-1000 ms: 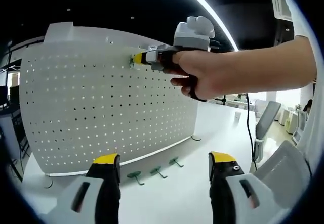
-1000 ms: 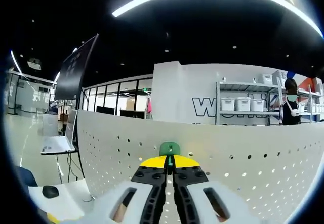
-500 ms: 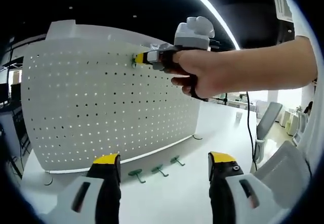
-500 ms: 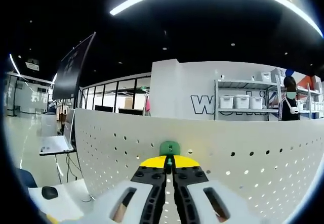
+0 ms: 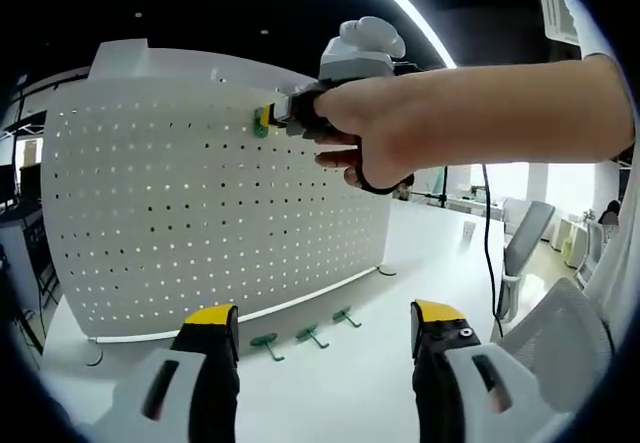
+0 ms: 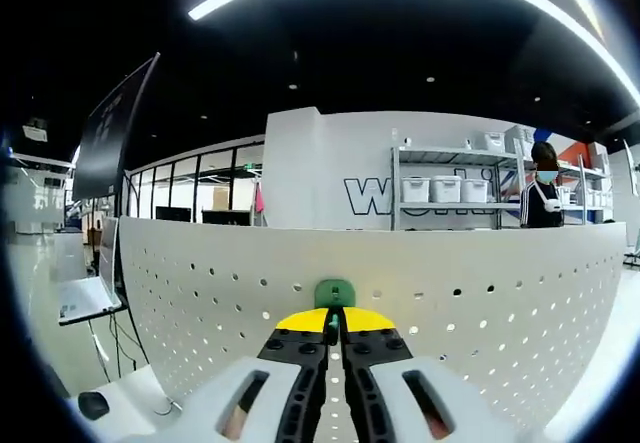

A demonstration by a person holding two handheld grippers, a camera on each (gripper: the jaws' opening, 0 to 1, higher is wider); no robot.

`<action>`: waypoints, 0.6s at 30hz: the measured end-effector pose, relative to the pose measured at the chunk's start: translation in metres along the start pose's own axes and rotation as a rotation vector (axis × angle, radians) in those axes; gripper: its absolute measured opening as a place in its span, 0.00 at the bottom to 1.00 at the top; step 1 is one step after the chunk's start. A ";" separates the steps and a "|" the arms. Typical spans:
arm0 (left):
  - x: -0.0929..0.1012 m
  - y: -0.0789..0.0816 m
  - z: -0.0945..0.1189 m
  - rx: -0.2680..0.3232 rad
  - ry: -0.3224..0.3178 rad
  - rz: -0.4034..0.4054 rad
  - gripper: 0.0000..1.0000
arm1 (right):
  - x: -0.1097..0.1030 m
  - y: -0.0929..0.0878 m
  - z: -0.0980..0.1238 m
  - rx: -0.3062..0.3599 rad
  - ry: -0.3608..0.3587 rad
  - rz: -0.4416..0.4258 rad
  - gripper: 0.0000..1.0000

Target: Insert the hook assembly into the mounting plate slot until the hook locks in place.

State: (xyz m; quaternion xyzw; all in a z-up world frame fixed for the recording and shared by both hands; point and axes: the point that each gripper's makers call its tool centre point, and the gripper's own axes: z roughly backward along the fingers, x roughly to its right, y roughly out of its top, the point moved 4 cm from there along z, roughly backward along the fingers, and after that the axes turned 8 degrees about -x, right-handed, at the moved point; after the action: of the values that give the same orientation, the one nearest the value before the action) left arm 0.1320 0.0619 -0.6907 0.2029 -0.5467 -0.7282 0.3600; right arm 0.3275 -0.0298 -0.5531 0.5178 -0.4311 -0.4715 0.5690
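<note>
**Hook at the board, not yet home**

The right gripper (image 6: 334, 325), jaws clamped on the green plastic hook (image 6: 335, 293), presses it against the white perforated board (image 5: 200, 213). A tilted wrist could jam the prong or tip the thin panel. The left gripper (image 5: 325, 328) hangs unclenched over the smooth surface (image 5: 340, 383), near three spare hooks (image 5: 305, 338).

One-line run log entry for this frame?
right tongs: shut on hook | hook: at pegboard top row | left tongs: open, idle | spare hooks: on table
</note>
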 end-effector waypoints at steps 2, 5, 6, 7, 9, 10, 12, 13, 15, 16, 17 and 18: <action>0.001 0.000 0.000 0.000 -0.001 -0.001 0.72 | 0.000 0.000 0.000 0.003 -0.004 -0.010 0.01; 0.001 0.000 0.000 0.003 -0.003 0.002 0.71 | 0.000 0.000 0.001 -0.001 -0.026 -0.097 0.01; 0.001 0.000 0.000 0.004 -0.005 0.005 0.71 | 0.000 0.000 0.000 0.002 -0.029 -0.125 0.01; 0.001 0.000 0.000 0.004 -0.006 0.008 0.71 | 0.000 0.001 -0.001 -0.003 -0.032 -0.102 0.01; 0.001 0.001 0.001 0.008 -0.006 0.009 0.71 | 0.000 0.000 -0.003 0.000 -0.046 -0.118 0.01; 0.001 0.001 0.001 0.008 -0.006 0.011 0.71 | 0.000 0.000 -0.003 0.002 -0.050 -0.123 0.01; 0.001 0.000 0.002 0.008 -0.005 0.012 0.71 | -0.001 0.000 -0.002 0.002 -0.057 -0.137 0.01; 0.000 0.000 0.002 0.007 -0.004 0.013 0.70 | -0.001 -0.001 -0.002 0.005 -0.064 -0.131 0.01; -0.001 0.001 0.004 0.010 -0.001 0.016 0.70 | -0.001 -0.001 -0.001 0.008 -0.063 -0.136 0.01; -0.001 0.000 0.004 0.010 0.000 0.017 0.70 | -0.001 -0.001 0.000 0.008 -0.063 -0.134 0.01; -0.002 0.000 0.004 0.010 0.002 0.019 0.70 | -0.001 -0.002 0.000 0.010 -0.065 -0.122 0.01; -0.002 0.000 0.005 0.011 0.001 0.025 0.70 | -0.001 -0.002 0.000 0.010 -0.065 -0.119 0.01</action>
State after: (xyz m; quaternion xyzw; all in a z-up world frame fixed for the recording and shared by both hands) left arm 0.1302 0.0663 -0.6893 0.1984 -0.5532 -0.7204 0.3682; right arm 0.3274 -0.0287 -0.5547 0.5298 -0.4202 -0.5187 0.5231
